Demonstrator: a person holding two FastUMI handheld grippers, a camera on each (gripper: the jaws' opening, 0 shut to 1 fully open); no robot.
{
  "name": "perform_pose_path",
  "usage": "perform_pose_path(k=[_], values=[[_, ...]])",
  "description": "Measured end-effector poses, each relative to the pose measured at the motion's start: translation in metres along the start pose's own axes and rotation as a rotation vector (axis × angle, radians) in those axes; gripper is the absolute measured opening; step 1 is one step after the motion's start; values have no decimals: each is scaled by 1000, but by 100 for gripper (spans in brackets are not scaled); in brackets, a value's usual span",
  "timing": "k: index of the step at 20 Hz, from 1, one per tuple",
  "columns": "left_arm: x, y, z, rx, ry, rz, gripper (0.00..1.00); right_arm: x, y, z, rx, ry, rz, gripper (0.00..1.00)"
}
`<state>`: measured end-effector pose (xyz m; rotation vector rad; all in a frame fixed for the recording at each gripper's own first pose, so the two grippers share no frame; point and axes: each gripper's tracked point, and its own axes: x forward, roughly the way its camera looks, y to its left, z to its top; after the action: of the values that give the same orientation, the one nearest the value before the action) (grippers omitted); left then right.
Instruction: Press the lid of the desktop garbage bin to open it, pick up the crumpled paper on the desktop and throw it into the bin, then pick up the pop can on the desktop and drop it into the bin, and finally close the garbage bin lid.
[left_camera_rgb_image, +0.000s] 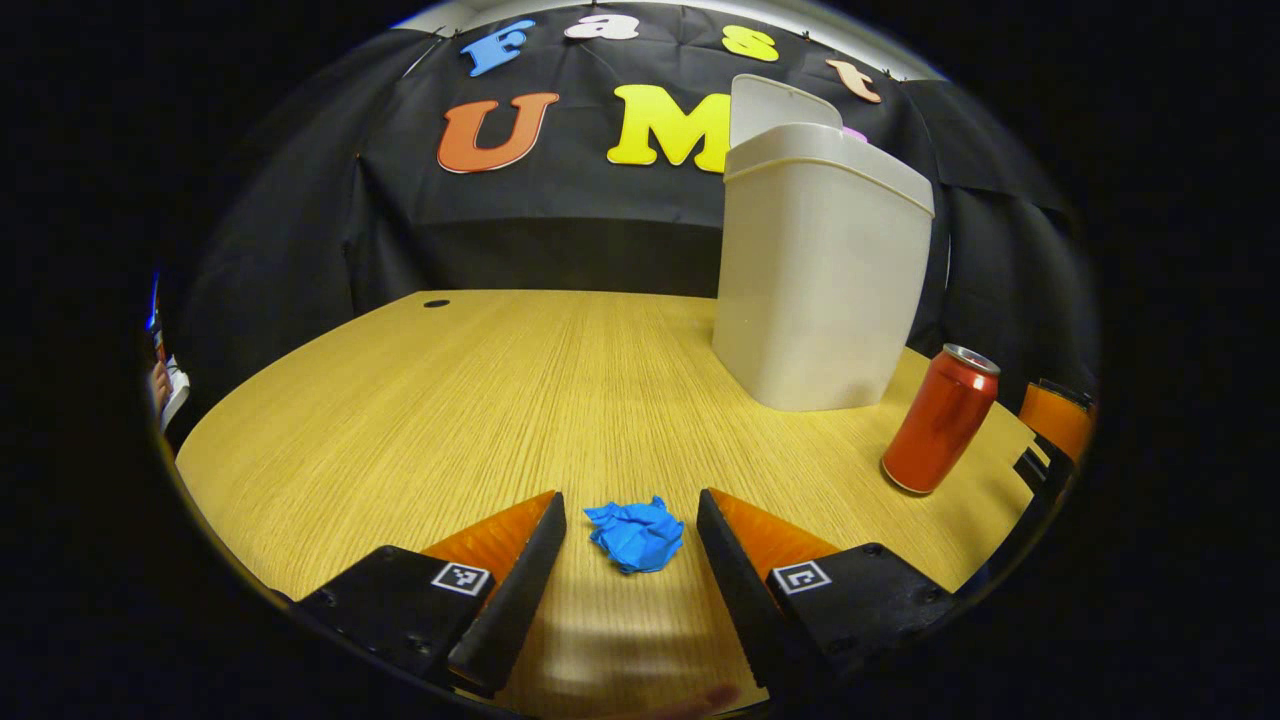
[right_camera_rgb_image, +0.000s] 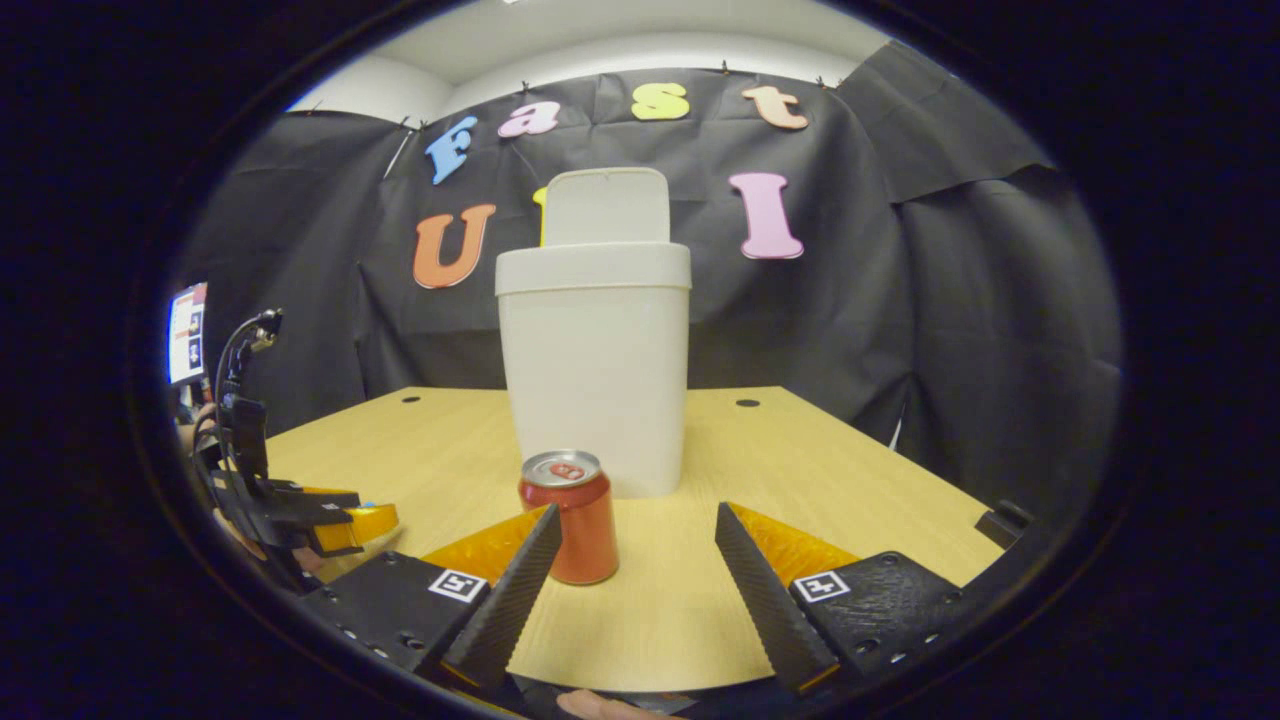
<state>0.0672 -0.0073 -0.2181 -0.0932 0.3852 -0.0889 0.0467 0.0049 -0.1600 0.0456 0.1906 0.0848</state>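
A white desktop bin (left_camera_rgb_image: 820, 280) stands on the wooden table (left_camera_rgb_image: 450, 400) with its lid (left_camera_rgb_image: 775, 105) tipped up and open; the right gripper view has the same bin (right_camera_rgb_image: 595, 370) straight ahead. The blue crumpled paper (left_camera_rgb_image: 636, 535) lies between the fingertips of my open left gripper (left_camera_rgb_image: 632, 520), touching neither finger. A red pop can (left_camera_rgb_image: 940, 420) stands upright to the right of the bin's base. In the right gripper view the can (right_camera_rgb_image: 572, 517) stands just beyond the left fingertip of my open right gripper (right_camera_rgb_image: 636, 530), which holds nothing.
The left gripper (right_camera_rgb_image: 300, 515) and the hand holding it show at the left edge of the right gripper view, with a small screen (right_camera_rgb_image: 187, 332) behind. Two cable holes (right_camera_rgb_image: 747, 403) sit in the tabletop near its back edge. Black cloth walls close in the table.
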Motion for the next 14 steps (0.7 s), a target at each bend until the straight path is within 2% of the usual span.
perform_pose_path(k=[8, 9, 10, 11, 12, 13, 14], values=[[2, 3, 0, 30, -13, 29, 63, 15, 11, -9, -39, 31, 0, 95], [2, 3, -1, 42, -21, 35, 70, 18, 14, -10, -42, 34, 3, 95], [2, 4, 0, 50, -37, 43, 63, 20, 16, -11, -47, 35, 2, 95], [1, 4, 1, 55, -56, 49, 63, 25, 17, -11, -54, 38, 0, 95], [2, 4, 1, 65, -61, 51, 69, 29, 19, -12, -64, 40, -4, 96], [3, 2, 0, 87, -60, 50, 62, 34, 22, -14, -71, 46, -2, 96], [4, 2, 0, 104, -58, 49, 62, 38, 26, -18, -74, 58, 2, 97]])
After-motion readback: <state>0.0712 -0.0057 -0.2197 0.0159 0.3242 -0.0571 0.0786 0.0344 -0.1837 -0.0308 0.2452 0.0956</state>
